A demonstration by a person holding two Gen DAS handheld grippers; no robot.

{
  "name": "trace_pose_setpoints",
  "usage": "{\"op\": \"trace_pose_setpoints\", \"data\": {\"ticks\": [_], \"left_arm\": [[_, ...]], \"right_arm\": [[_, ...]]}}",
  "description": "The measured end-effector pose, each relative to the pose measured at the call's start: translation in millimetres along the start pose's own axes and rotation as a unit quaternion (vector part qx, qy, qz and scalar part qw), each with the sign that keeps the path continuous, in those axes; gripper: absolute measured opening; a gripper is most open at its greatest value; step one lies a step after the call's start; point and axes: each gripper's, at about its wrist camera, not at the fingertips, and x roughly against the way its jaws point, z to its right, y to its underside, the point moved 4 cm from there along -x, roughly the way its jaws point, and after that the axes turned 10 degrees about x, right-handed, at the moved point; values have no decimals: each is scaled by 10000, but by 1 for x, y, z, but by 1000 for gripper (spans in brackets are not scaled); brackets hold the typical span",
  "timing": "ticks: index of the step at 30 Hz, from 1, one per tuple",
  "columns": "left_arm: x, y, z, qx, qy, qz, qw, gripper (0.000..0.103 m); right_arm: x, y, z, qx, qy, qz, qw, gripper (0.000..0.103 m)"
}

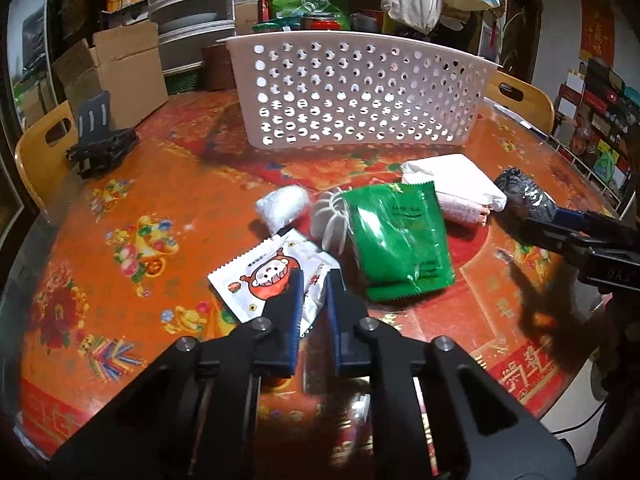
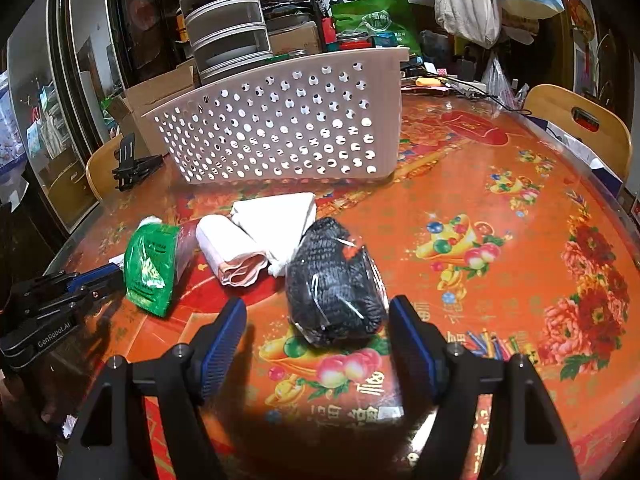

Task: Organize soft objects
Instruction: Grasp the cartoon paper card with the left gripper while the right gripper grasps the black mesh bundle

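The left hand-held gripper [image 1: 314, 280] is clenched on the near edge of a flat white sachet [image 1: 272, 276] printed with a cartoon face, which lies on the glossy red floral surface [image 1: 120, 208]. Just beyond it a crinkled green foil pouch [image 1: 400, 240] overlaps a white ribbed item [image 1: 330, 220]. The right hand-held gripper [image 2: 316, 324] is released, its 2 blue ridged fingers [image 2: 222, 336] spread wide either side of a black knitted bundle in clear wrap [image 2: 332, 280], not touching it. A white folded cloth [image 2: 276, 216] and a pale roll [image 2: 232, 248] lie just behind. A white perforated plastic basket [image 2: 280, 124] stands farther back.
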Motion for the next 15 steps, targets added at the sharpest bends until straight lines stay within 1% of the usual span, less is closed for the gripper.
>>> {"op": "trace_pose_setpoints", "data": {"ticks": [9,11,12,13,15], "left_arm": [[25,-7,-12,135,67,322,9994,7],[31,-8,-13,161,109,396,9990,7],[35,-9,-13,152,123,436,9989,7],[37,-9,-12,130,135,455,9988,7],[41,-10,-10,99,148,497,9986,7]], "right_arm": [[0,1,0,-29,-15,26,10000,73],[1,0,1,-58,-3,49,10000,63],[1,1,1,-37,66,55,10000,49],[1,1,1,-17,80,49,10000,43],[3,1,0,-37,-64,58,10000,43]]}}
